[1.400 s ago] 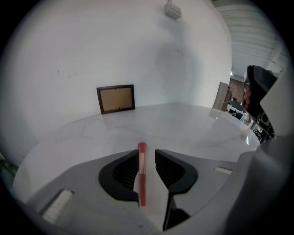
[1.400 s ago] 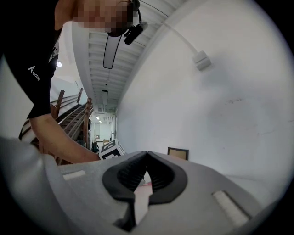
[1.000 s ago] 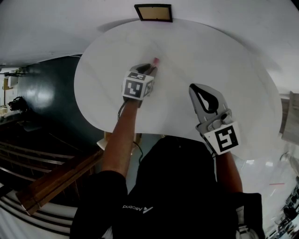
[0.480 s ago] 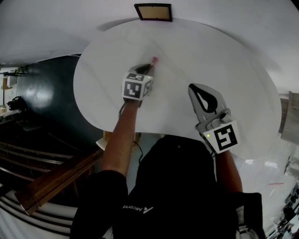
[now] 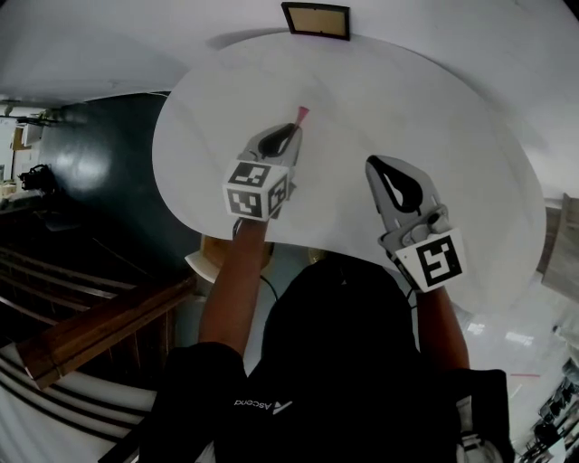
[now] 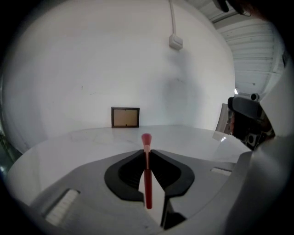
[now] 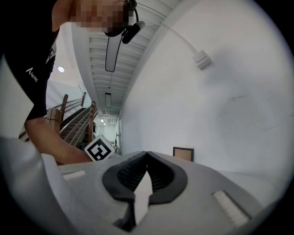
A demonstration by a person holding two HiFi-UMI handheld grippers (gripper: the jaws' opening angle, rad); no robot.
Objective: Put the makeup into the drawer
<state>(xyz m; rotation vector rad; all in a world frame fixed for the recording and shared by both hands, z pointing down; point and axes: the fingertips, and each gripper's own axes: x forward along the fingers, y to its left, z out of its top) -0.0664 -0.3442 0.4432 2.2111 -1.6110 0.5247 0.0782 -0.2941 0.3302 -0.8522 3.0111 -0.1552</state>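
One small frame at table edge, makeup in left gripper

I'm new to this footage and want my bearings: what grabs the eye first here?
A slim red makeup stick stands out, clamped in the left gripper, whose jaws have just been closing on it, over the round white table. The right gripper hovers shut and empty to its right, over the same table. A small framed picture stands at the table's far edge, by the wall.
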